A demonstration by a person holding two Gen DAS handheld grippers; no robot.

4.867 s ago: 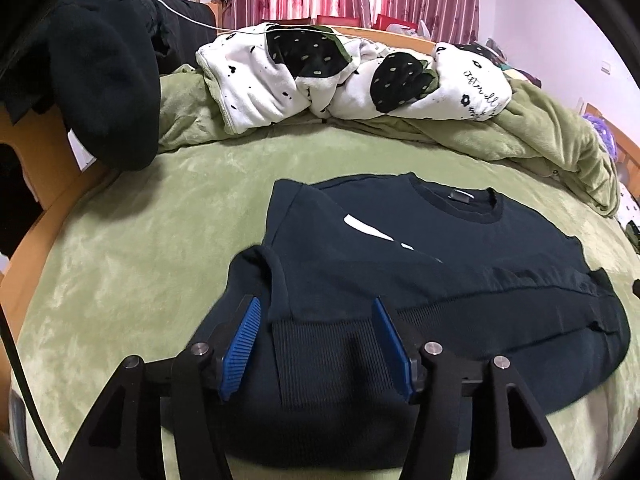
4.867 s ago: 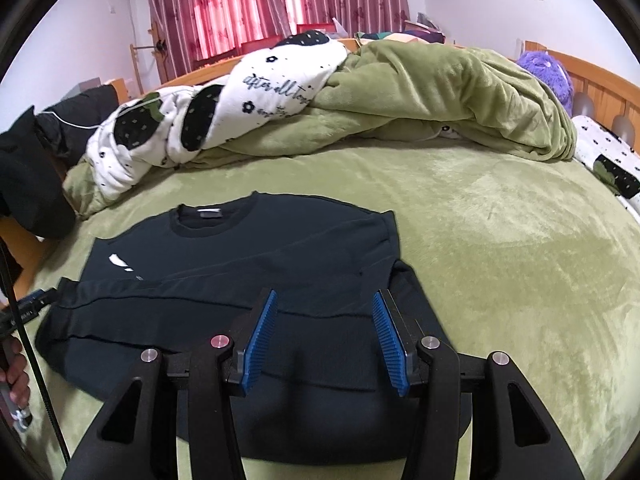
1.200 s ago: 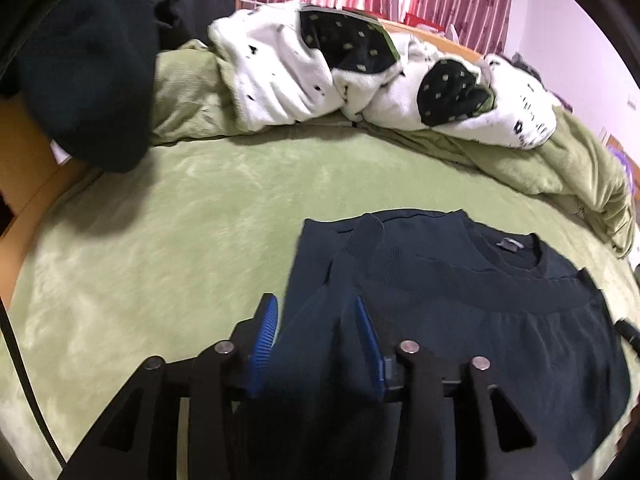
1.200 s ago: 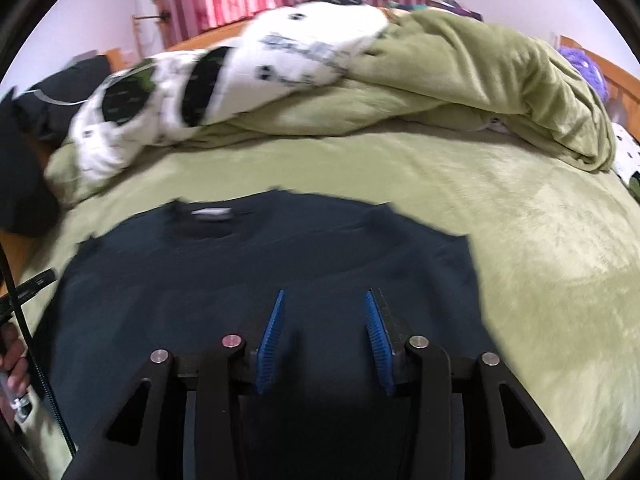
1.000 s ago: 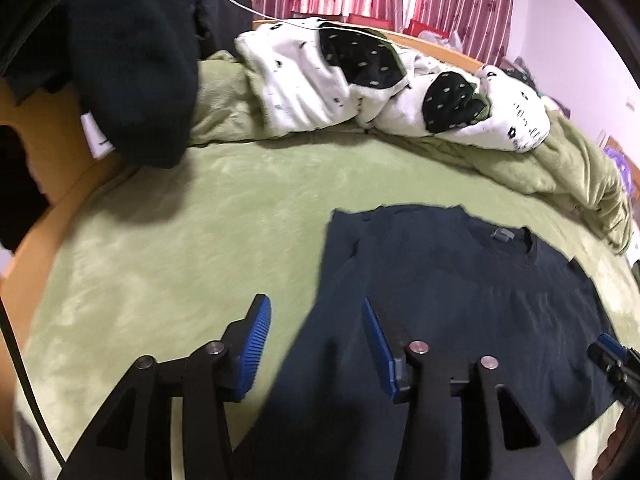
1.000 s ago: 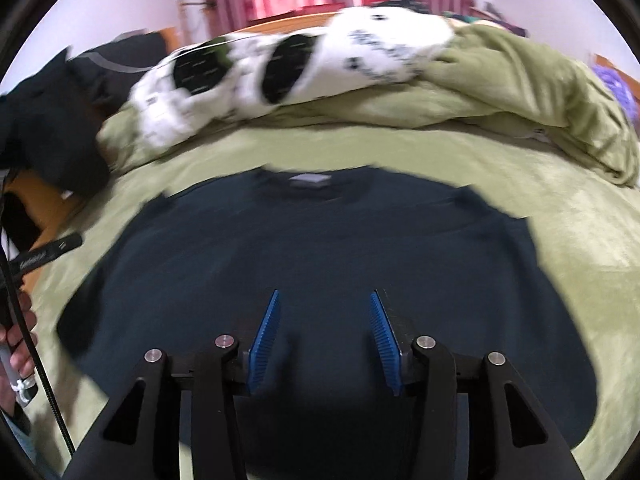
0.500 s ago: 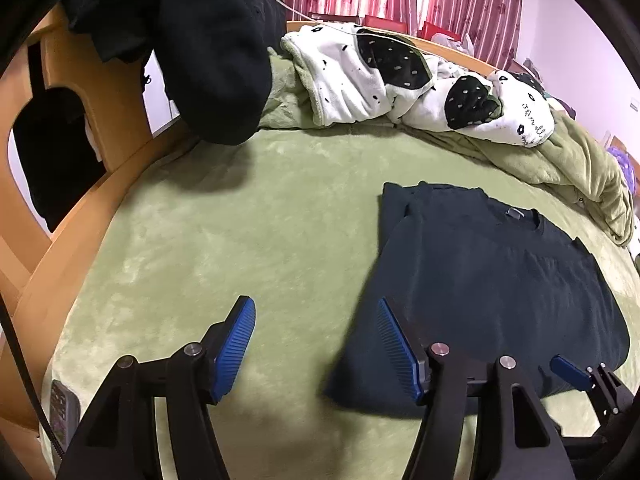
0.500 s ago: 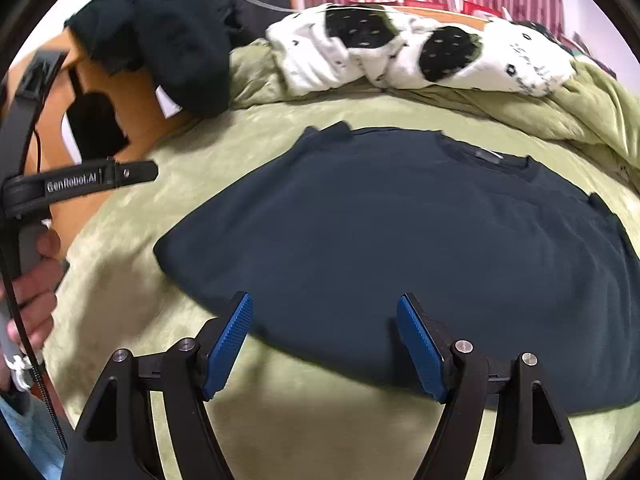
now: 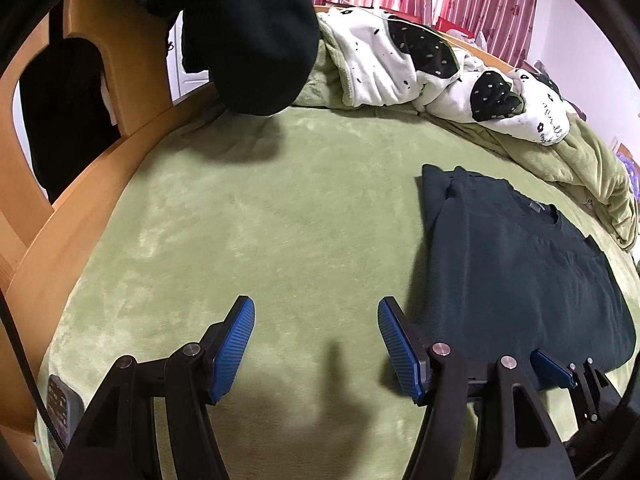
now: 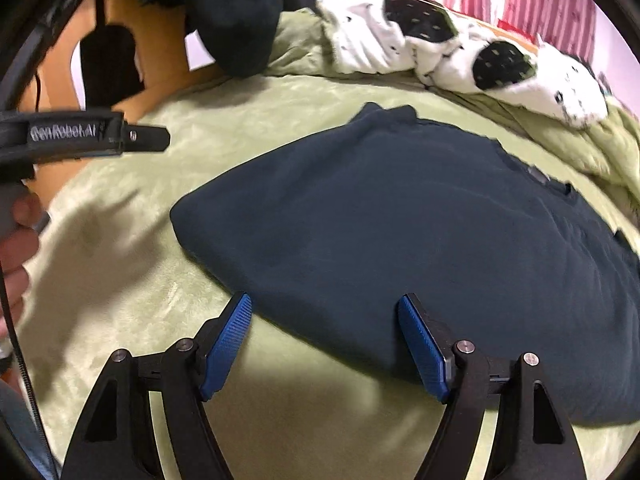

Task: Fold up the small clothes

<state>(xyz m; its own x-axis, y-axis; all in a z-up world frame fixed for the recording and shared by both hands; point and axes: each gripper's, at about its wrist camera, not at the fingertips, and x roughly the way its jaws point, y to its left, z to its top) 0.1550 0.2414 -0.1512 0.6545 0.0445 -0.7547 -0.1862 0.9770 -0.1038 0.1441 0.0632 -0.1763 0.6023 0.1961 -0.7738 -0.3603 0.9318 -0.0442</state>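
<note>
**Both grippers empty beside a half-folded sweater**

The left gripper (image 9: pixel 316 340) is seen with its jaws spread and nothing between them; only the green blanket (image 9: pixel 248 208) lies under its blue pads (image 9: pixel 234 344). The right gripper (image 10: pixel 326 344) is opening wider at this moment, and nothing is pinched: its jaws are spread over the near edge of the dark sweater (image 10: pixel 400 216), one pad over blanket and the other over cloth.

The sweater is spread flat at the centre and right of the right wrist view, and at the right of the left wrist view, with its collar toward the upper right. It appears already folded once, so another fold is judged to be due.

Past it, a white spotted quilt (image 9: pixel 400 68) is heaped along the upper frame, and a black garment (image 9: pixel 248 32) hangs at the upper left.

From here, the plush blanket could be caught together with the sweater edge if the pads are pressed too deep. Only the top layer might also be picked up, and the earlier fold would be undone.
</note>
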